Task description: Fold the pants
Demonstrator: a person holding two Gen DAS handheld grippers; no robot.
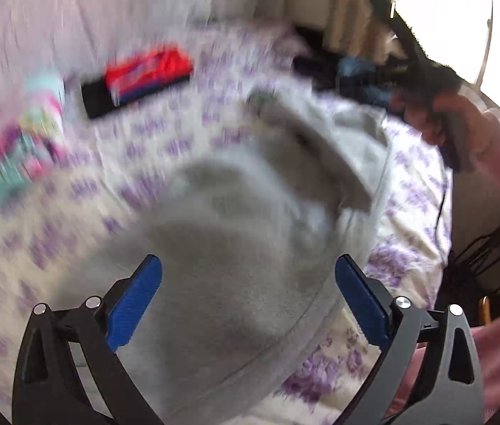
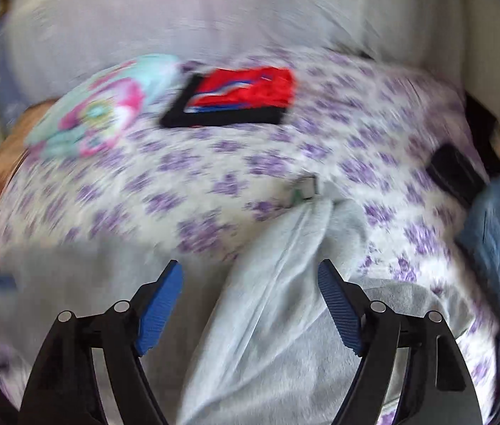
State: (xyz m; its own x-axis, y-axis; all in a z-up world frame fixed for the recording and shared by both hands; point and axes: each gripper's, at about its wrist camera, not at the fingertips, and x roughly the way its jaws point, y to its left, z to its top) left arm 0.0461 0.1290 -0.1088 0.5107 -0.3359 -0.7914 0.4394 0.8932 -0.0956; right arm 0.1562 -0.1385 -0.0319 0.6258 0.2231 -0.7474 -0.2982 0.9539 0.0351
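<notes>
Grey pants [image 1: 250,212] lie bunched on the bed [image 1: 73,248], partly doubled over, both views blurred. Fabric looks soft, light and floppy, so it will sag; best to pinch at a hem or the waistband edge. Left claw [image 1: 248,301] is spread wide above the cloth, holding nothing. Right claw [image 2: 250,304] is also spread, empty, over a pants leg [image 2: 285,265]. Red folded item [image 2: 242,95] is well apart.
</notes>
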